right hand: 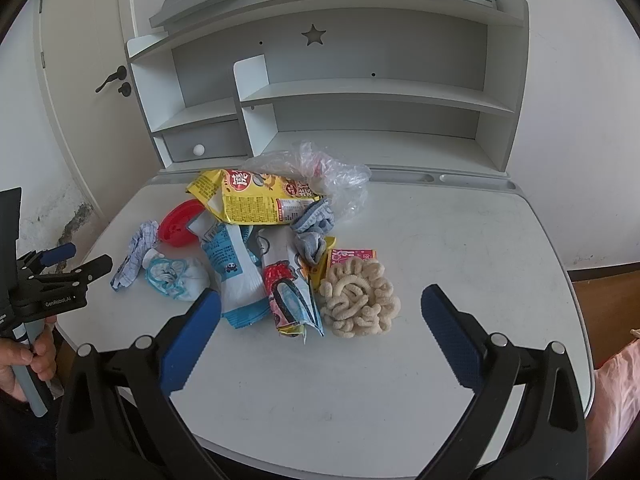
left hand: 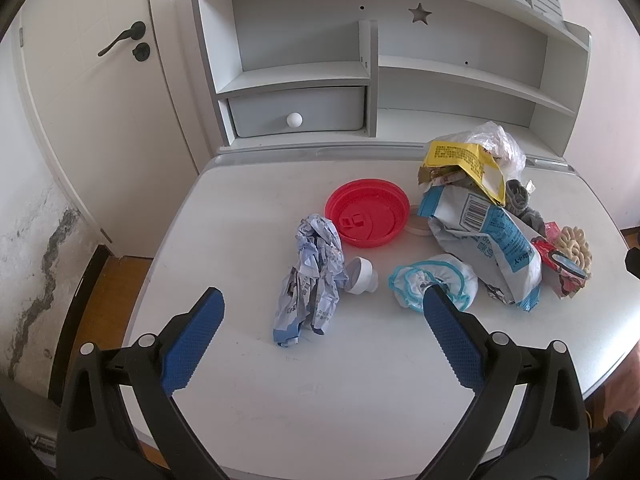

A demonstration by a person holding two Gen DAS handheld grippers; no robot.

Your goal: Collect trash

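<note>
A heap of trash lies on the white desk (left hand: pixel 248 208). In the left wrist view I see a crumpled blue-white wrapper (left hand: pixel 314 276), a small white cap (left hand: pixel 362 276), a red lid (left hand: pixel 368 212), a white and blue elastic cover (left hand: pixel 436 276) and a blue-white bag (left hand: pixel 488 240). My left gripper (left hand: pixel 322 300) hangs open above the desk, just short of the wrapper. In the right wrist view a yellow snack bag (right hand: pixel 256 200), a clear plastic bag (right hand: pixel 332 172) and a beige fuzzy ring (right hand: pixel 360 300) show. My right gripper (right hand: pixel 320 300) is open, near the ring, holding nothing.
A grey-white shelf unit (left hand: pixel 372 64) with a small drawer (left hand: pixel 296 114) stands at the desk's back. A white door (left hand: pixel 100 92) is to the left. In the right wrist view the left gripper (right hand: pixel 86 258) and a hand (right hand: pixel 28 356) are at the left edge.
</note>
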